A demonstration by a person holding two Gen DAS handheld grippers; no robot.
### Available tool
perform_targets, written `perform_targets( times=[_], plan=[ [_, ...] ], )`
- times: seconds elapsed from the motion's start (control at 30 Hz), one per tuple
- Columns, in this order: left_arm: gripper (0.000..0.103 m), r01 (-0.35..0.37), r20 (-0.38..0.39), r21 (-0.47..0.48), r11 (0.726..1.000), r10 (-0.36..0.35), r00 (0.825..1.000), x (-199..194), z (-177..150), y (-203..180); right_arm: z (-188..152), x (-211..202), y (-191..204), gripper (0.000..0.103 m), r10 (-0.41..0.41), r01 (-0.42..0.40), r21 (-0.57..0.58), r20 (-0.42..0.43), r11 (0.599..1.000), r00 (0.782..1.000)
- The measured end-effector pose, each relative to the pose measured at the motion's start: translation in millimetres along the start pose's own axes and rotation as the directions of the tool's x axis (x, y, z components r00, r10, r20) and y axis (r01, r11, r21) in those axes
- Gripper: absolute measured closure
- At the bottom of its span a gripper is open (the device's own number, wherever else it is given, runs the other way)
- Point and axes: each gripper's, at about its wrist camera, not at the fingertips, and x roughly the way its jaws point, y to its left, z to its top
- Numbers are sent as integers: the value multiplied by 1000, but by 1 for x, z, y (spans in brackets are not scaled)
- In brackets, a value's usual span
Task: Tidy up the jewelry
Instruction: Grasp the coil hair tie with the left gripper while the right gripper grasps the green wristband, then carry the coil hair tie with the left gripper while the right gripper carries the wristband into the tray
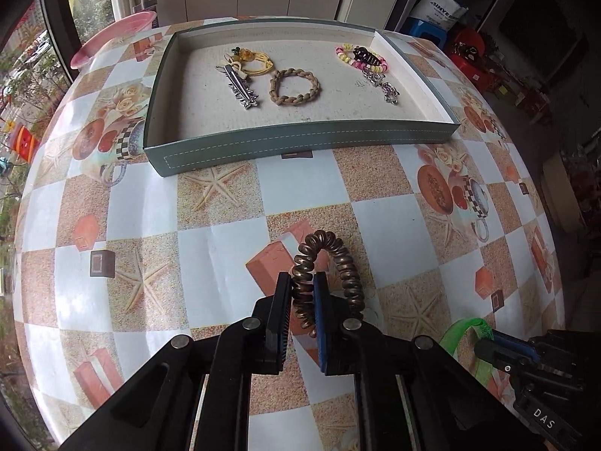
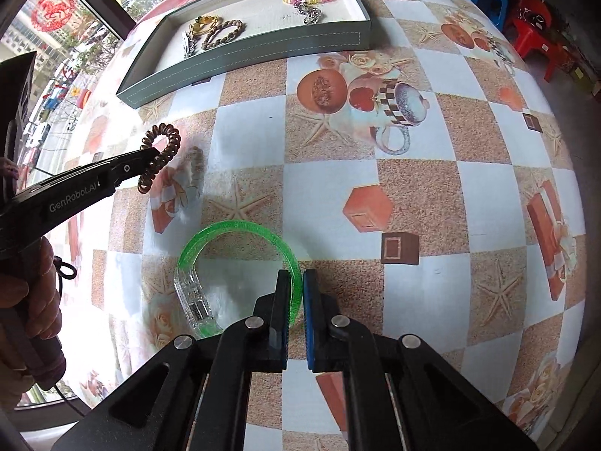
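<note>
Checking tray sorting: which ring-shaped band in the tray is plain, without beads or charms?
The tan braided band, mid-tray; the yellow one carries charms, the pink-yellow one is beaded.

Bare tablecloth is lying open before the tray. Its front wall is standing across that approach.

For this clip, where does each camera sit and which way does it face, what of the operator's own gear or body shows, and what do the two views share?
Left wrist: rides the left gripper, looking forward over the checkered table to the grey-green tray; its fingers pinch the brown spiral hair tie.
Right wrist: rides the right gripper, facing the same way; its fingers clamp the green bangle; the person's hand shows at left.
Shared: tray, table, hair tie, bangle; each view catches the other gripper.
</note>
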Motion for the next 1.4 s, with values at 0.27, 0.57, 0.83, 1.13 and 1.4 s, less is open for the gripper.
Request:
perform_targets(
  times=[0.27, 0.57, 0.83, 1.13, 1.4],
  plan=[
    [78, -11, 64, -44, 999, 14, 998, -39, 18, 13, 33, -20, -31, 96, 68, -71, 75, 44, 995, 997],
    [78, -32, 138, -74, 997, 42, 990, -67, 56, 23, 92, -45, -41, 96, 109, -116, 55, 107, 992, 988],
    [78, -35, 194, -104, 994, 54, 980, -80, 101, 29, 152, -54, -42, 96, 126, -128, 11, 138, 992, 982],
    [78, -57, 176, -141, 988, 81, 981, -48, 137, 27, 212, -31, -41, 96, 109, -111, 16, 127, 994, 986],
    [78, -94, 131, -182, 979, 119, 984, -12, 150, 30, 244, 0, -31, 96, 60, -60, -6, 110, 998, 992]
  ],
)
